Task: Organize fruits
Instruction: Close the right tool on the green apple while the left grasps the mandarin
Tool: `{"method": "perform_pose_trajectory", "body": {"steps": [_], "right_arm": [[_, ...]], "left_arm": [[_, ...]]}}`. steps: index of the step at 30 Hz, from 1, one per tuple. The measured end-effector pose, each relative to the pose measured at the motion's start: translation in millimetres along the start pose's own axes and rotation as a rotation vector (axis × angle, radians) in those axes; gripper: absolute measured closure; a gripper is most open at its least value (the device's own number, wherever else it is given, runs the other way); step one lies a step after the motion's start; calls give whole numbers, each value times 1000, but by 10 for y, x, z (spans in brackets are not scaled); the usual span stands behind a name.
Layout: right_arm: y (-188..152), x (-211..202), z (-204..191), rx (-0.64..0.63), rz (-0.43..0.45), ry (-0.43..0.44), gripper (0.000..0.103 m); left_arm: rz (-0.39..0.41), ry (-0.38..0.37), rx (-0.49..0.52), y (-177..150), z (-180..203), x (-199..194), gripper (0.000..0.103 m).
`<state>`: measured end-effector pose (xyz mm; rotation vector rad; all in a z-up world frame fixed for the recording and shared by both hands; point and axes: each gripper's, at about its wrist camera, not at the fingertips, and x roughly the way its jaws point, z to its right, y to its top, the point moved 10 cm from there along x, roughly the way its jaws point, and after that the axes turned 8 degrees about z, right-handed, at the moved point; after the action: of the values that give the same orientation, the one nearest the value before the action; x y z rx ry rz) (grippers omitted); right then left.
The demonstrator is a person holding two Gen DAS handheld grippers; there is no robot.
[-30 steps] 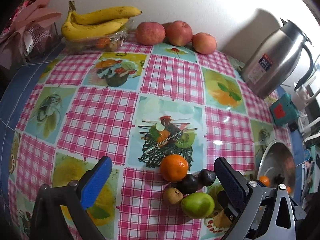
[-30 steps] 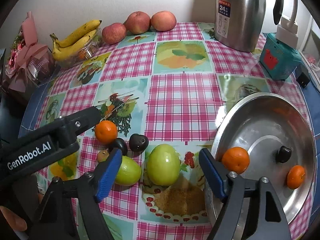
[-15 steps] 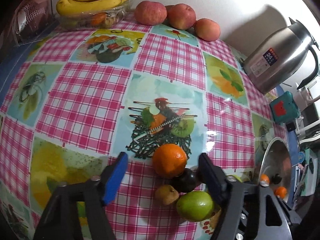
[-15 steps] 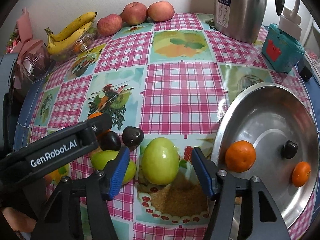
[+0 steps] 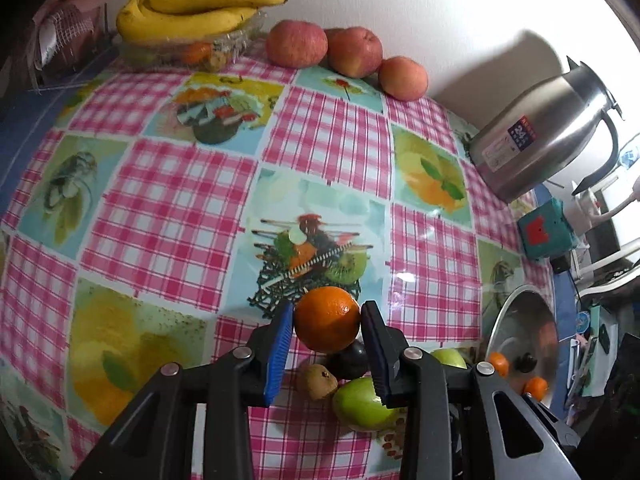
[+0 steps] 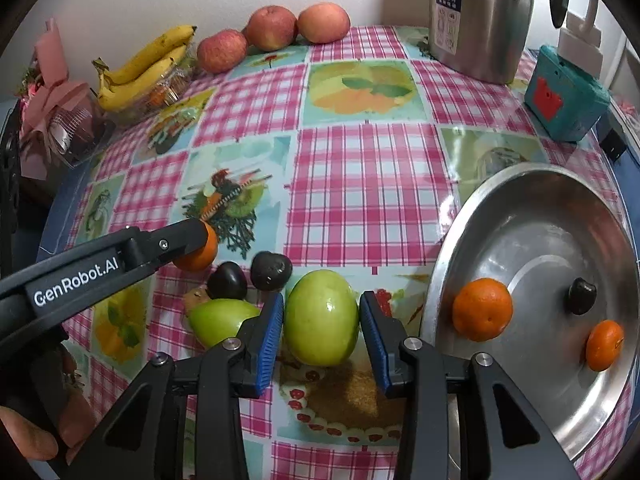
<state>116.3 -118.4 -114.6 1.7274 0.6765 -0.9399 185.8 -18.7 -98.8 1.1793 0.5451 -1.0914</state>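
My left gripper (image 5: 327, 318) is shut on an orange (image 5: 327, 319) on the checked tablecloth; the right wrist view shows it too (image 6: 198, 250). My right gripper (image 6: 321, 318) is shut on a green apple (image 6: 321, 318), its blue pads against both sides. Next to these lie a second green fruit (image 6: 222, 320), two dark fruits (image 6: 271, 271) and a small brown fruit (image 5: 316, 380). A steel lid (image 6: 532, 216) at the right holds two oranges (image 6: 482, 309).
Bananas (image 6: 146, 66) in a clear tray and three red apples (image 6: 272, 28) line the back wall. A steel kettle (image 6: 480, 16) and a teal box (image 6: 566, 92) stand at the back right. A wrapped pink bundle (image 6: 52, 120) sits at the left edge.
Both grippers moved forward and closed: the left onto the orange, the right onto the green apple.
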Motion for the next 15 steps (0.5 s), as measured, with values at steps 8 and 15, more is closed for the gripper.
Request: {"method": "perform_pose_trajectory", "body": {"steps": [8, 15], "right_arm": [[182, -288, -89, 7, 73, 37, 62], [307, -482, -129, 3, 124, 48, 62]], "left_arm": [[68, -10, -11, 227, 30, -340, 66], [113, -12, -10, 345, 51, -549, 66]]}}
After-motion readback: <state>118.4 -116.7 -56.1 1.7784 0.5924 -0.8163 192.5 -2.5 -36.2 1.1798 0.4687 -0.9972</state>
